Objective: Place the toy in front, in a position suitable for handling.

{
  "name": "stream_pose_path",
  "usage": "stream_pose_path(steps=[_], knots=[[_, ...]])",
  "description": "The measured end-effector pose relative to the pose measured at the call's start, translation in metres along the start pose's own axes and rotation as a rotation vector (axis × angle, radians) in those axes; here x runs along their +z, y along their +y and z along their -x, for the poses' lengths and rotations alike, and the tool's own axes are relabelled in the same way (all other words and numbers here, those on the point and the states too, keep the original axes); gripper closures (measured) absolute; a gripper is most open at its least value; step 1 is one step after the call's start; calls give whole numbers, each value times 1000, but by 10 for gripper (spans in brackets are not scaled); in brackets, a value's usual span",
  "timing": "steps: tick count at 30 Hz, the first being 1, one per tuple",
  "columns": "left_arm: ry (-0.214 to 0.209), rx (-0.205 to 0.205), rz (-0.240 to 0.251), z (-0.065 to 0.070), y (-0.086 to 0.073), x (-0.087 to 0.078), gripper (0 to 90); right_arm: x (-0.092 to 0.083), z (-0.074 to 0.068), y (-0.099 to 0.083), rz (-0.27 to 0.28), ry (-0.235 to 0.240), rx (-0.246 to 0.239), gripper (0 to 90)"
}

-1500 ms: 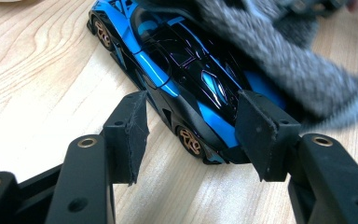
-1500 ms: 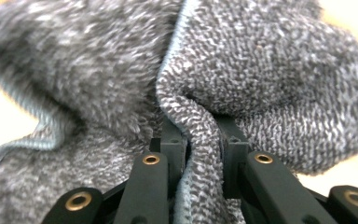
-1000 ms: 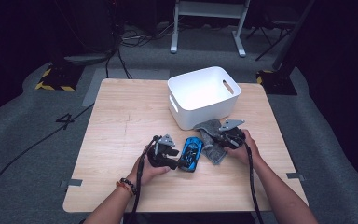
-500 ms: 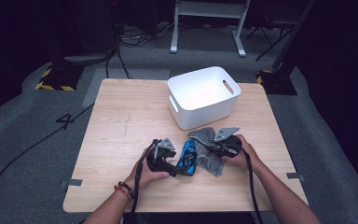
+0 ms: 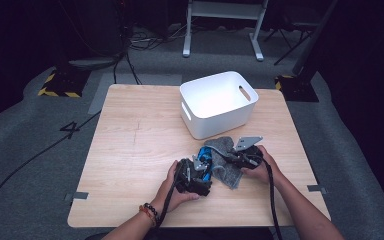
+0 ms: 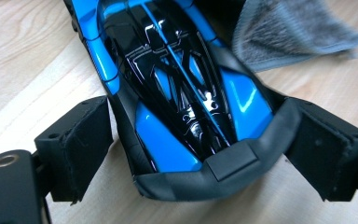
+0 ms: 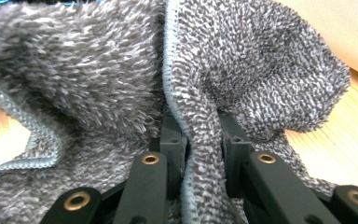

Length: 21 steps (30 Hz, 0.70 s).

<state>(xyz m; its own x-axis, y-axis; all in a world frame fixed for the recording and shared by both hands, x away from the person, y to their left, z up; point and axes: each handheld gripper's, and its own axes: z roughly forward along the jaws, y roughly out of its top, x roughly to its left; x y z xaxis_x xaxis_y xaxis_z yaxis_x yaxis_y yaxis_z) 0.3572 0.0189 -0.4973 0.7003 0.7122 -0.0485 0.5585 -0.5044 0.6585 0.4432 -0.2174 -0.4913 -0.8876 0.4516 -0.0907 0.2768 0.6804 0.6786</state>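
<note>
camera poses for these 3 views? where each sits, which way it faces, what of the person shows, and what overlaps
High view: fixed above the person's side, looking forward and down on the pale wooden table and white plastic bin; forearms, both hands, left gripper and right gripper show.
Left gripper view: rides that gripper, looking along its jaws, which have just been opening around the glossy blue-and-black toy car.
Right gripper view: looks along jaws pinching the fluffy grey cloth.
Shared: high and left gripper views both show car, cloth and table.

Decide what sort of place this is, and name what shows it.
Probably a lab or studio set up for recording: a lone wooden table on grey carpet, cables across the floor, and yellow-black hazard tape.
</note>
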Motion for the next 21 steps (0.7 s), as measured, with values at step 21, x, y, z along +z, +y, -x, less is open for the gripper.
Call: stream_pose_path(steps=[21], knots=[[-131, 125, 43, -33, -11, -9, 212, -24, 17, -11, -30, -69, 56, 778]])
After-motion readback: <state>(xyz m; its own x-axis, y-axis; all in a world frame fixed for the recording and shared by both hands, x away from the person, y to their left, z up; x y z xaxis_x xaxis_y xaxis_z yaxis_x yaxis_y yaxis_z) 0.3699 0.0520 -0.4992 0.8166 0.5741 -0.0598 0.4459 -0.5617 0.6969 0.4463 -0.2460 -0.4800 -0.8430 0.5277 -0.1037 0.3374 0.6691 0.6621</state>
